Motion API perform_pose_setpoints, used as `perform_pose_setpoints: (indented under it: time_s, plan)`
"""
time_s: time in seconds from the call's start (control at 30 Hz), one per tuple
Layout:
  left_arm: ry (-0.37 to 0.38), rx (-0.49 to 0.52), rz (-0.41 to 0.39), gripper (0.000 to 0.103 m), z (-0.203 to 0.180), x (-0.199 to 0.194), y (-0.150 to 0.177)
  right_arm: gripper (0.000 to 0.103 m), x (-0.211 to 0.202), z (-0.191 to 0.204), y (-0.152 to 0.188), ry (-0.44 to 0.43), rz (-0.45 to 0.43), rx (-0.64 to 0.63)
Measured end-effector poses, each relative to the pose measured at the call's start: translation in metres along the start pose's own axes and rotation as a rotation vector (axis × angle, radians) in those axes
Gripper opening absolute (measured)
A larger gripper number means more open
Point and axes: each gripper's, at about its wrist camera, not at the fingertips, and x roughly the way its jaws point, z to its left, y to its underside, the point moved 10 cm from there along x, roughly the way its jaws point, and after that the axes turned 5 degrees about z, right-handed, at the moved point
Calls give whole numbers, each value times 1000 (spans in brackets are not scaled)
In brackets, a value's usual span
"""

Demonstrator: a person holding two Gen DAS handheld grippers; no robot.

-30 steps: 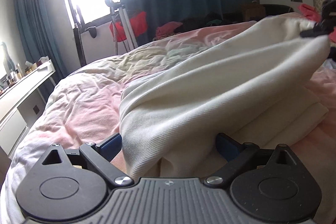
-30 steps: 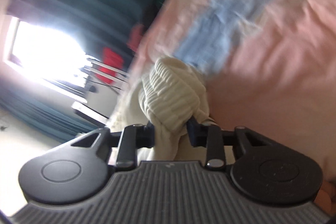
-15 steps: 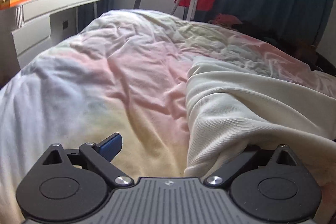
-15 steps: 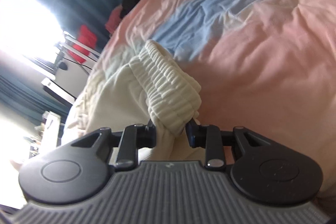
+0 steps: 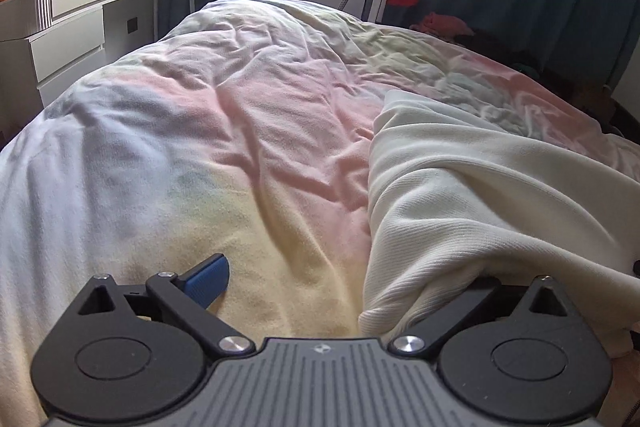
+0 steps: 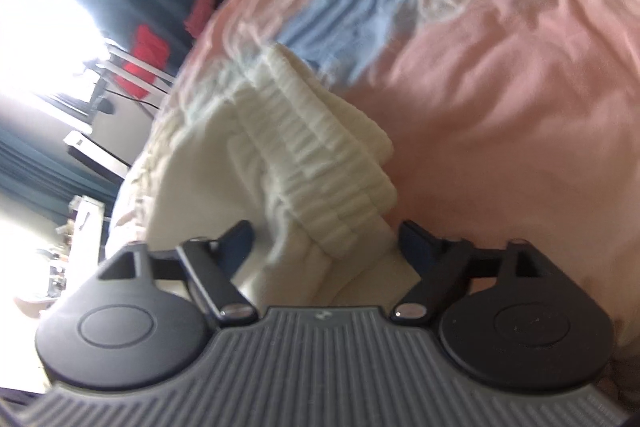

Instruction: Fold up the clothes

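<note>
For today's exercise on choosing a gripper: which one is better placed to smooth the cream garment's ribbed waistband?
Right. The right gripper, jaws opening, has the ribbed waistband between its fingers; the left gripper reaches only the garment's plain edge.

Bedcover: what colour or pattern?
The bedcover has soft pastel patches, pink, pale blue and yellow; clearest in the left wrist view.

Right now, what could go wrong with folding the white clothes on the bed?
1. The right gripper has its jaws opening with the ribbed waistband between them; pulling back could snag it and undo the fold.
2. The cream garment drapes over one finger of the left gripper, so moving away may drag that edge.
3. The duvet is soft and wrinkled, so folds may come out crooked.
</note>
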Motion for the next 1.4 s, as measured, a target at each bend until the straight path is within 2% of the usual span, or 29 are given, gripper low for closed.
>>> perform_pose_setpoints:
  time_s: [0.17, 0.23, 0.37, 0.5, 0.57, 0.6, 0.63, 0.73, 0.8, 0.9, 0.97, 1.03, 1.1, 1.17, 1.23, 1.3, 1.4]
  plan:
    - [-5, -1, 0, 103, 1, 1, 0, 91, 15, -11, 2, -36, 58, 104]
    - [-7, -4, -1, 103, 1, 1, 0, 91, 18, -9, 2, -47, 69, 95]
    - [-6, -20, 9, 103, 3, 3, 0, 92, 16, 7, 4, -173, 83, 99]
    - [3, -42, 21, 103, 5, 5, 1, 92, -6, 23, 6, -338, 34, 101]
    - [23, -28, 38, 103, 2, 6, 1, 91, -8, 25, 7, -352, 31, 99]
    - [37, -15, 50, 102, -1, 6, 0, 90, -5, 24, 10, -318, 44, 86]
    - [62, -1, 66, 102, -4, 6, 1, 90, -2, 22, 12, -283, 57, 71]
    - [191, 27, 116, 97, -18, -3, 1, 77, 10, 19, 22, -167, 105, 12]
    - [241, 46, 118, 98, -22, -14, -1, 57, 9, 18, 23, -127, 101, -14]
    - [335, 43, 110, 99, -23, -31, -5, 38, -1, 14, 19, -147, 70, 16]
    - [427, -35, 69, 99, -16, -43, -14, 32, -8, 11, 16, -171, 47, 43]
    - [520, -115, 35, 101, -9, -53, -22, 29, -18, 12, 13, -180, 9, 37]
    - [612, -211, 58, 101, -5, -47, -27, 29, -19, 13, 12, -182, -1, 39]
    - [639, -308, 116, 100, -3, -28, -26, 29, -19, 12, 12, -182, -2, 41]
    - [649, -378, 177, 94, -4, -6, -19, 29, -19, 13, 11, -188, -1, 41]
    - [670, -388, 215, 92, -12, 10, -16, 29, -20, 14, 10, -195, 0, 41]
    - [667, -328, 226, 96, -26, 22, -18, 29, -23, 13, 12, -201, -3, 29]
